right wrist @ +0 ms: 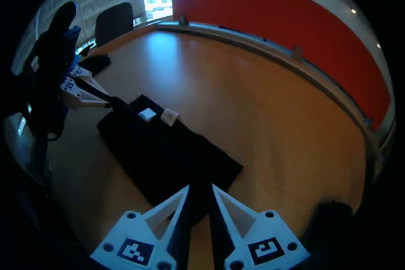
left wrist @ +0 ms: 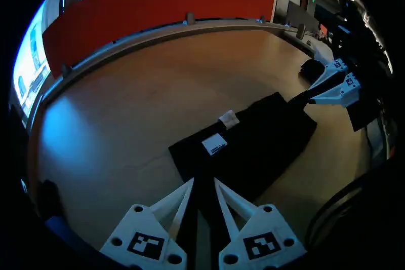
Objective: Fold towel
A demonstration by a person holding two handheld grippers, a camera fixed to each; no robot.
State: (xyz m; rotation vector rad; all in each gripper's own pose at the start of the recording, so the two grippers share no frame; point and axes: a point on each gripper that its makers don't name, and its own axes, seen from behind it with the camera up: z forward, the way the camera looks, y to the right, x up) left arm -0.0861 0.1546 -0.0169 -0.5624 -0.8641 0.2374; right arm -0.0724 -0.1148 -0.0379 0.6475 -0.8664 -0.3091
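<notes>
Now, with the left gripper [left wrist: 202,191] and right gripper [right wrist: 200,194] both clenching fingers on the towel [left wrist: 253,138] ends at 6 o'clock, we lift evenly, keeping it taut.

Your towel [left wrist: 263,138] is matt black cloth, your table [left wrist: 152,98] smooth, glossy wood, your left gripper [left wrist: 203,182] matt white plastic, the red partition [left wrist: 152,1] matt.
</notes>
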